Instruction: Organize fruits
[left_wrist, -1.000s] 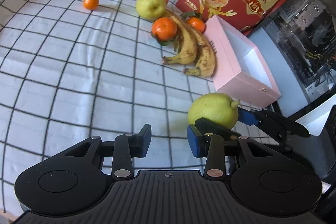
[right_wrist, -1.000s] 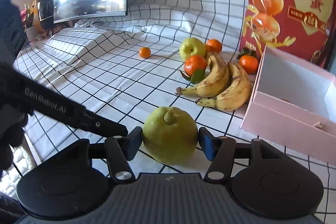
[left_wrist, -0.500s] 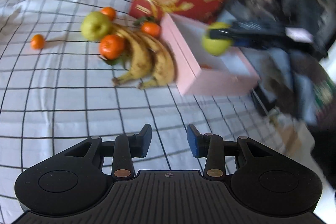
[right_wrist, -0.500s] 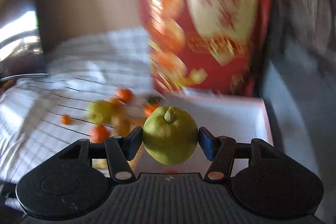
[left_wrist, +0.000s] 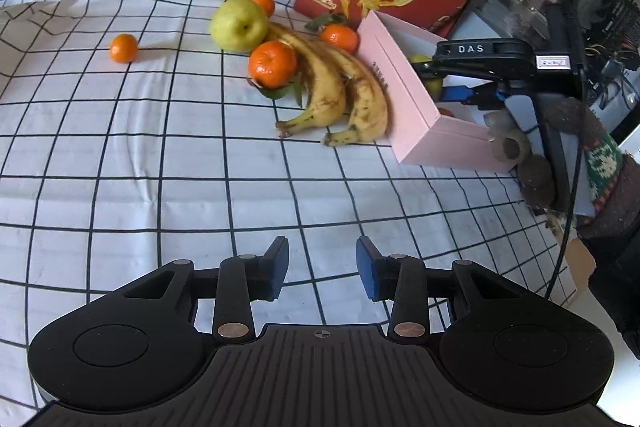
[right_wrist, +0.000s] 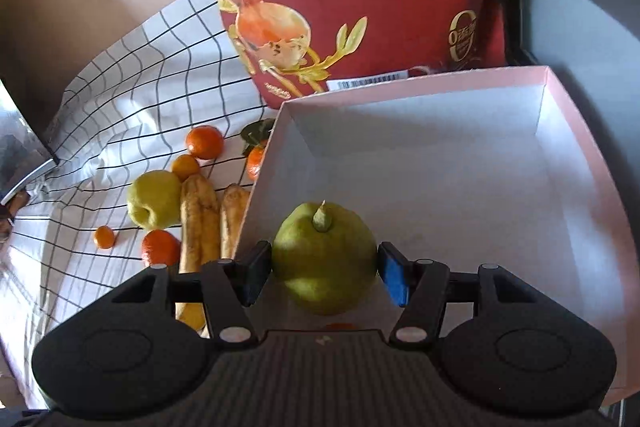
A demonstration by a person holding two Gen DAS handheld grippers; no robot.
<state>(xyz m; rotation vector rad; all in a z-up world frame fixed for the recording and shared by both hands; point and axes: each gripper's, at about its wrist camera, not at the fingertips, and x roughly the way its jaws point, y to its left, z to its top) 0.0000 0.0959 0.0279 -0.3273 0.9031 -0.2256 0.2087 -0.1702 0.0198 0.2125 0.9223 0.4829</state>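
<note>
Checked cloth (left_wrist: 120, 155); right claw (right_wrist: 325, 273) clamps pear (right_wrist: 324, 263) over pink box (right_wrist: 440, 163).

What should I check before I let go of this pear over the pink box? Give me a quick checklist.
1. Pear clamped between right claw pads: ok.
2. Pear above the pink box interior, inside its walls: ok.
3. Landing spot clear: cannot tell; something orange peeks out beneath the pear.
4. Height above the box floor: cannot tell.
5. Left claw empty, away from the box: ok.
6. Bananas lean on the box wall, outside it: ok.
</note>
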